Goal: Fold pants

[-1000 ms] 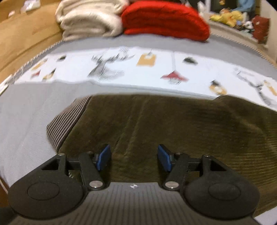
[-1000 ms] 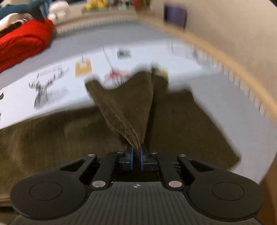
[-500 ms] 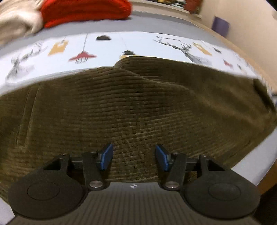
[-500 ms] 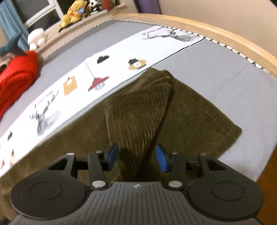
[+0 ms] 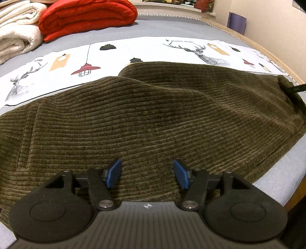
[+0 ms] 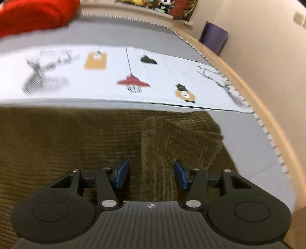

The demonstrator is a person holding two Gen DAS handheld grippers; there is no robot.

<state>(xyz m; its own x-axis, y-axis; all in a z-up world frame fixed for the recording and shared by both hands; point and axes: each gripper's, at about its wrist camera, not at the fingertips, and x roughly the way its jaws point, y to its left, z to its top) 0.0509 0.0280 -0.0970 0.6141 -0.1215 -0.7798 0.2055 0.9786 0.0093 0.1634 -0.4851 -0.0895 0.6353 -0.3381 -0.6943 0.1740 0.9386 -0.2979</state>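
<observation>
Olive-brown corduroy pants (image 5: 153, 115) lie spread across the grey bed, with a low ridge running through the middle. My left gripper (image 5: 146, 164) hovers just over the near edge of the cloth. Its jaws are opening, and nothing is between the blue pads (image 5: 114, 172). In the right wrist view the pants (image 6: 76, 143) end in a leg end folded back on itself (image 6: 177, 138). My right gripper (image 6: 151, 164) hangs above that fold with its jaws opening. The fold lies below the gap and the pads do not press it.
A white printed strip (image 5: 133, 51) with lamps and deer runs across the bed behind the pants. A rolled red quilt (image 5: 86, 17) and a cream blanket (image 5: 15, 32) lie at the back left. The wooden bed edge (image 6: 248, 92) curves along the right, beside a purple object (image 6: 214, 36).
My right gripper let go of the lifted leg end, which now lies folded on the pants. It then drew back. My left gripper swung right along the pants and stayed open.
</observation>
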